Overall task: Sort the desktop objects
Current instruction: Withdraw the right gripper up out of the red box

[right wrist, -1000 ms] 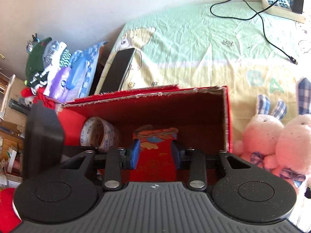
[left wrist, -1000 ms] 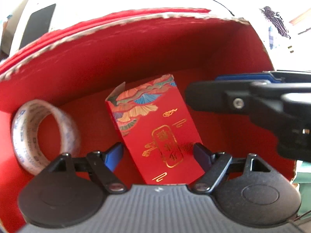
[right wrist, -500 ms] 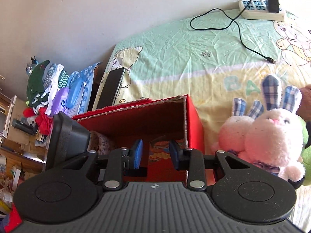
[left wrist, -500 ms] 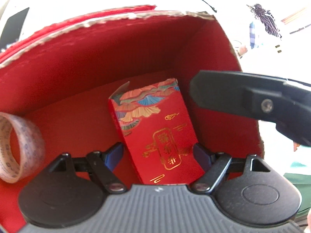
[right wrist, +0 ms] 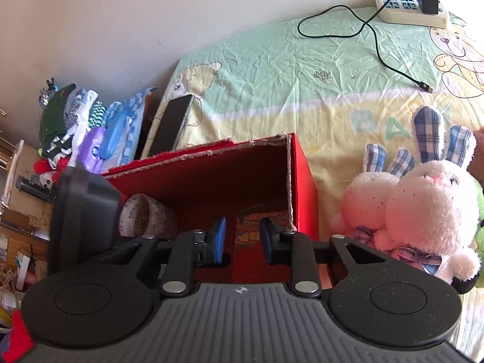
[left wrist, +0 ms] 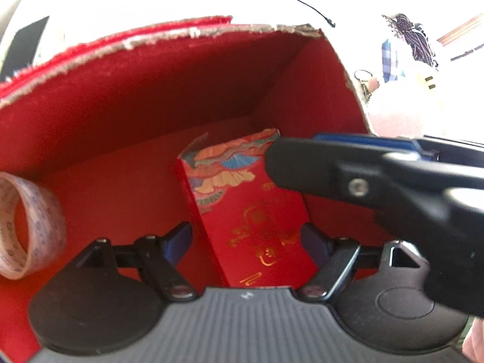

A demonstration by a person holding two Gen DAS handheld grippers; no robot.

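Two plush rabbits (right wrist: 423, 211); right view only.

"BA" on bedsheet (right wrist: 302, 69)

Red box (left wrist: 187, 96): matt cardboard w/ rough torn rim. Envelope (left wrist: 251, 211) inside it: glossy paper, gold foil. Rabbits (right wrist: 423, 211) beside box: fluffy plush.

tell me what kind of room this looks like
Probably a bedroom in a home, worked on a bed rather than a desk: a wrinkled teddy-bear sheet, plush rabbits and a power strip against the wall, with the red box on the sheet.
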